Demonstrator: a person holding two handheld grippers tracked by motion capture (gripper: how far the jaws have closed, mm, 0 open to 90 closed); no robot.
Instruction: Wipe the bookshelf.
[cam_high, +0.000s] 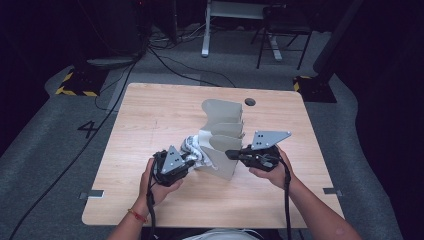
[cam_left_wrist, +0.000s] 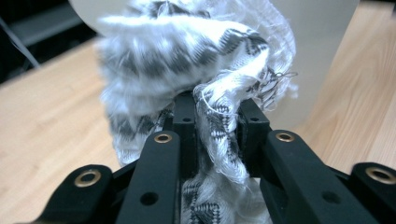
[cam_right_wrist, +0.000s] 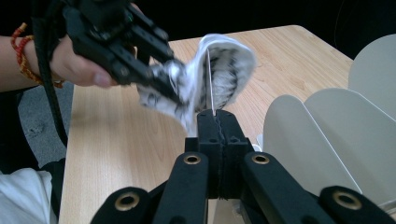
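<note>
High view shows a person at a wooden tabletop (cam_high: 150, 125) working a black-and-white patterned cloth (cam_high: 192, 147) with a hand-held gripper in each hand, beside a pale grey tiered file organizer (cam_high: 222, 132). The cloth hangs bunched in the air just ahead of the left hand-held gripper (cam_high: 191, 159) and to the left of the right hand-held gripper (cam_high: 231, 154), near the organizer's front wall. From the left gripper view, the left hand-held gripper (cam_left_wrist: 215, 122) stands nearly closed, its jaws clamped on a gathered fold of the cloth (cam_left_wrist: 187, 60). In the right gripper view, the right hand-held gripper (cam_right_wrist: 218, 122) is fully closed, and it appears to pinch a thin edge of the cloth (cam_right_wrist: 219, 70) rising above its tips. The fabric looks light, limp and loosely woven, with fraying threads; it will likely sag and snag, so a hem or corner seems the best hold.
</note>
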